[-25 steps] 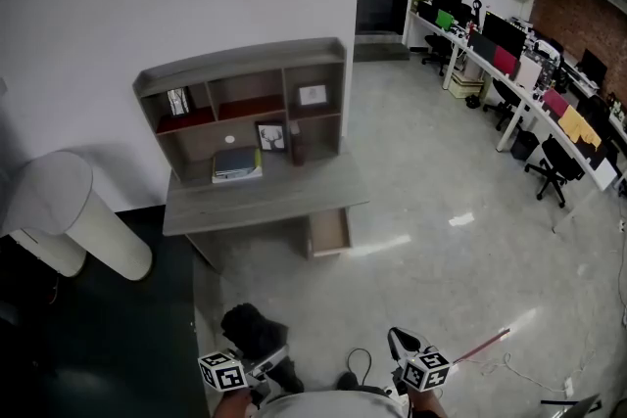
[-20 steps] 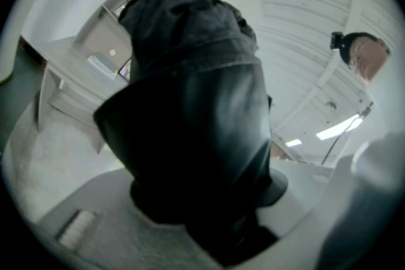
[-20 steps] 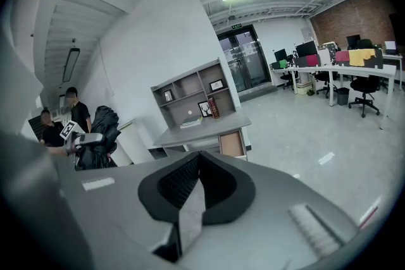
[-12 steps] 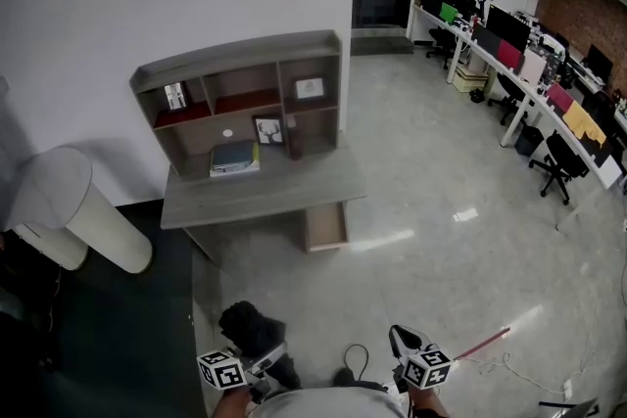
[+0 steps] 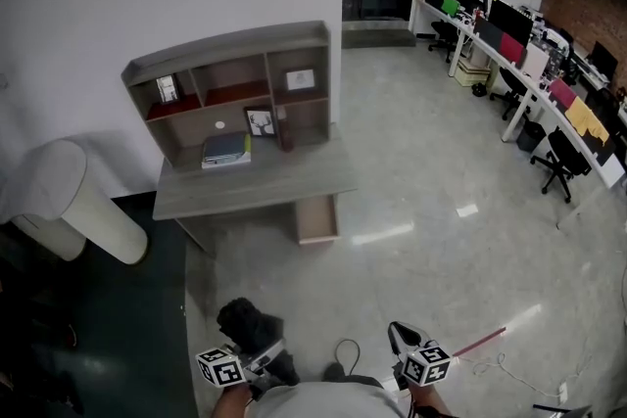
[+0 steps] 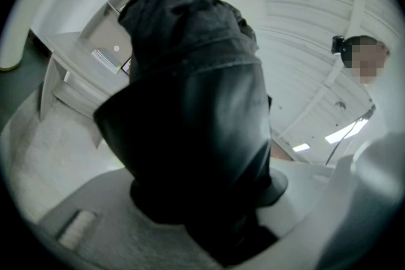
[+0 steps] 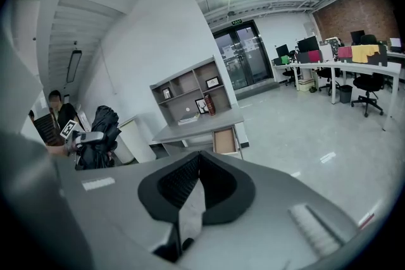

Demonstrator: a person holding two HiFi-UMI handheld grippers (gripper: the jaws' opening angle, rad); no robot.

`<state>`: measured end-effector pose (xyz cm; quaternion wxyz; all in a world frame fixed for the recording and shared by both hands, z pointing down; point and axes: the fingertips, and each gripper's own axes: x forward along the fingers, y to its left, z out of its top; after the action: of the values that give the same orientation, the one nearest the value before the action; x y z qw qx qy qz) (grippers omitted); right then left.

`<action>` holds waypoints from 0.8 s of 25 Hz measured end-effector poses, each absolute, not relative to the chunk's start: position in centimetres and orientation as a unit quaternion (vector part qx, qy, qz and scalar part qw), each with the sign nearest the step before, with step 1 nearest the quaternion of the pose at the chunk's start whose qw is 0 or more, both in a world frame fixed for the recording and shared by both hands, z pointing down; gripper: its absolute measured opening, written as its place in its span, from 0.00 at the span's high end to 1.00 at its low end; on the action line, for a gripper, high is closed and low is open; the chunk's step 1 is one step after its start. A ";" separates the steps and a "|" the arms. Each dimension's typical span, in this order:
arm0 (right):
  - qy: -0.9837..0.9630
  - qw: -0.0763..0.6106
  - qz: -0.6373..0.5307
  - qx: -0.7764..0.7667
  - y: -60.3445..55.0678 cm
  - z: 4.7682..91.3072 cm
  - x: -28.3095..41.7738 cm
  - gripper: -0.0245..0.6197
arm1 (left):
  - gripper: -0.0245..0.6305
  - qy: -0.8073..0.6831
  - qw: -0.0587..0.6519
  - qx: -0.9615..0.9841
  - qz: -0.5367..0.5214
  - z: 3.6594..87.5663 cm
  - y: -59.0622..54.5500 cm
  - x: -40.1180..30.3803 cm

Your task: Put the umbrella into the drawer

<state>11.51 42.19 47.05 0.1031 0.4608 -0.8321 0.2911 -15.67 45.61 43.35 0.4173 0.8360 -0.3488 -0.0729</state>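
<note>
Within the left gripper [image 6: 209, 215] sits the black umbrella [image 6: 190, 104], apparently clamped.

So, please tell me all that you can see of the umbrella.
The umbrella is black and folded, its cloth bunched in loose, slightly shiny folds. It stands roughly upright between the jaws of the left gripper, which press on it. It is held above the floor, away from the desk. Its handle is hidden.
</note>
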 end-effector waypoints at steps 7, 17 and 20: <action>-0.840 0.109 0.288 0.448 41.8 47.5 13.7 0.95 | 0.61 -0.347 0.419 0.835 -0.076 43.7 45.2 -12.4; -0.834 0.113 0.305 0.446 40.6 49.1 12.5 0.95 | 0.61 -0.339 0.430 0.834 -0.071 44.8 42.6 -12.2; -0.829 0.112 0.309 0.454 39.3 49.3 12.1 0.95 | 0.61 -0.333 0.434 0.835 -0.067 45.2 40.7 -12.7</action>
<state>12.09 39.27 49.30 0.1117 0.4535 -0.8286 0.3086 -12.66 40.73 45.24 0.4338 0.8346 -0.3330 -0.0666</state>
